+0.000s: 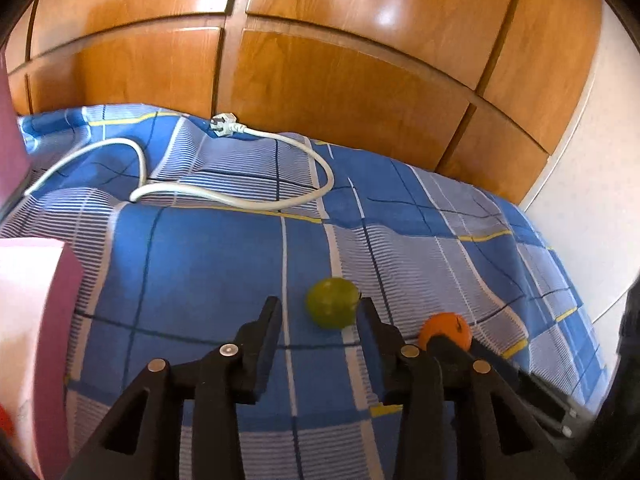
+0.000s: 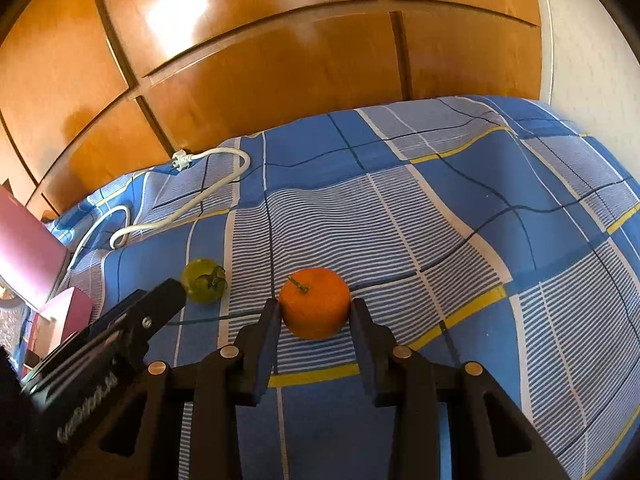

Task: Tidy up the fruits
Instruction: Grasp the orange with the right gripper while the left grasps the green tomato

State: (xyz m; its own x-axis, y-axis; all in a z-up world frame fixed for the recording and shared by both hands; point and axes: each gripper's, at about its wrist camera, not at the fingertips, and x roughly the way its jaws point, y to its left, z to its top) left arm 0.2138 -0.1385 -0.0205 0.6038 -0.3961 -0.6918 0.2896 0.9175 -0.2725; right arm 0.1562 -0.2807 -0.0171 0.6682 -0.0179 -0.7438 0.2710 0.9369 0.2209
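**Already at the fruit: two grippers, two pieces**

Between the right gripper (image 2: 314, 306) pads an orange fruit (image 2: 314, 308) is clamped. Ahead of the left gripper (image 1: 320, 308), unclenched, a green fruit (image 1: 331, 302) touches only one finger; it could be nudged away across the soft bedspread (image 2: 440, 208). Counted: one orange fruit, one green, one white cable (image 1: 240, 196).

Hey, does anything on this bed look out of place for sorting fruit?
Yes: a white power cord with its plug lies looped across the checked bedspread beyond the fruit. It is no fruit.
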